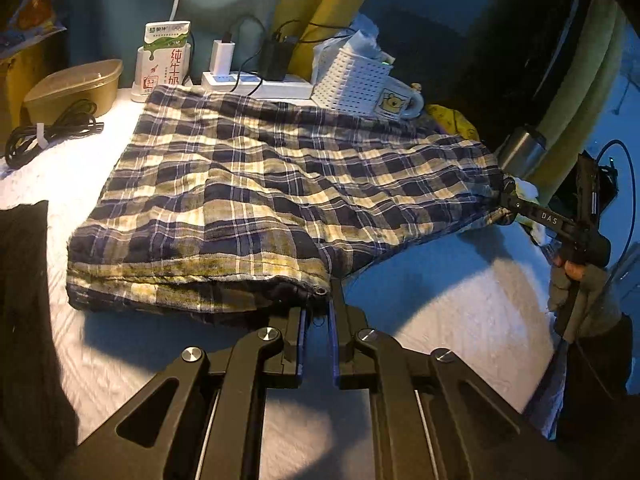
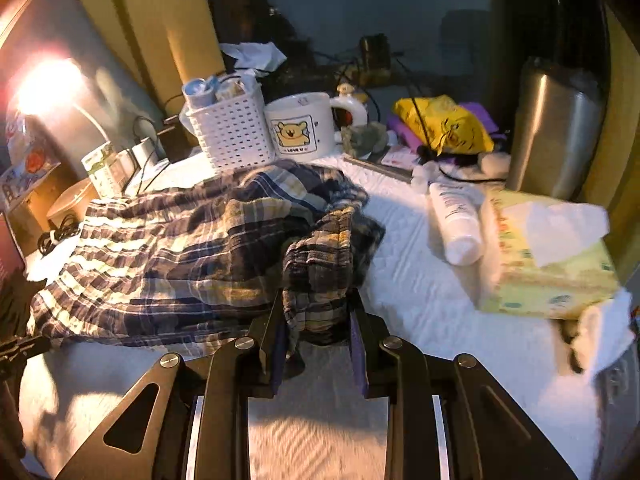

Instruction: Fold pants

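The blue, cream and yellow plaid pants (image 1: 248, 200) lie half folded on the white quilted table top (image 1: 440, 304). My left gripper (image 1: 318, 304) is shut on the near corner of the pants, at the hem, low over the table. My right gripper (image 2: 318, 320) is shut on a bunched edge of the pants (image 2: 172, 252) and holds it slightly lifted. It also shows in the left wrist view (image 1: 505, 204) at the pants' right corner.
Behind the pants stand a white basket (image 1: 352, 80), a bear mug (image 1: 398, 102), a power strip (image 1: 256, 84) and a milk carton (image 1: 164, 60). A brown lidded container (image 1: 74, 88) and coiled cable (image 1: 48, 132) sit left. A lotion bottle (image 2: 456, 224), tissue box (image 2: 548, 256) and steel flask (image 2: 556, 128) sit right.
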`<state>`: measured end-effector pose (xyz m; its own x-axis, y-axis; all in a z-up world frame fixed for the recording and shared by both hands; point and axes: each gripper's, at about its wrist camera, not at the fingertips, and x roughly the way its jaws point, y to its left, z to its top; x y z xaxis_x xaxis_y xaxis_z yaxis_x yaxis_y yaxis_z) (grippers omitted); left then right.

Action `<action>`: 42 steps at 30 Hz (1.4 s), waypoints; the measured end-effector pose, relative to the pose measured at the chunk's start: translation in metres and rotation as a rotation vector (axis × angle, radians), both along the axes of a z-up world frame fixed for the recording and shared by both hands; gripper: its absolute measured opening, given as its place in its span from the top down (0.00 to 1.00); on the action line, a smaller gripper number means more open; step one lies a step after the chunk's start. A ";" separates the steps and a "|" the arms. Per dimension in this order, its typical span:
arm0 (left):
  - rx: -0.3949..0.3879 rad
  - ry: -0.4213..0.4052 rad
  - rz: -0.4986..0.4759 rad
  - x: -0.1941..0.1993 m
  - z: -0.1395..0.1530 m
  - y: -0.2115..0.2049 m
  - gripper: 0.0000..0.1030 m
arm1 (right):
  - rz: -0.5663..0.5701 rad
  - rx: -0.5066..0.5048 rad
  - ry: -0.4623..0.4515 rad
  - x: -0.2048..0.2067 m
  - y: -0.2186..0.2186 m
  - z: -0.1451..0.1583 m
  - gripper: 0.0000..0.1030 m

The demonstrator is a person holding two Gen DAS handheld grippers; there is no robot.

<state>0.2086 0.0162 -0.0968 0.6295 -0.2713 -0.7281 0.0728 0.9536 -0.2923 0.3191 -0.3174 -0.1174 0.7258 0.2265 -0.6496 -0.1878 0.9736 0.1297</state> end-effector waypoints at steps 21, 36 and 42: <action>0.133 0.074 0.054 -0.079 0.004 0.027 0.91 | -0.091 -0.035 0.024 -0.093 -0.038 -0.016 0.64; 0.259 -0.101 0.088 0.016 0.050 0.081 0.63 | 0.089 -0.117 -0.129 -0.056 0.045 0.045 0.38; 0.253 -0.093 0.069 0.059 0.043 0.088 0.63 | 0.213 -0.141 -0.138 -0.018 0.111 0.048 0.38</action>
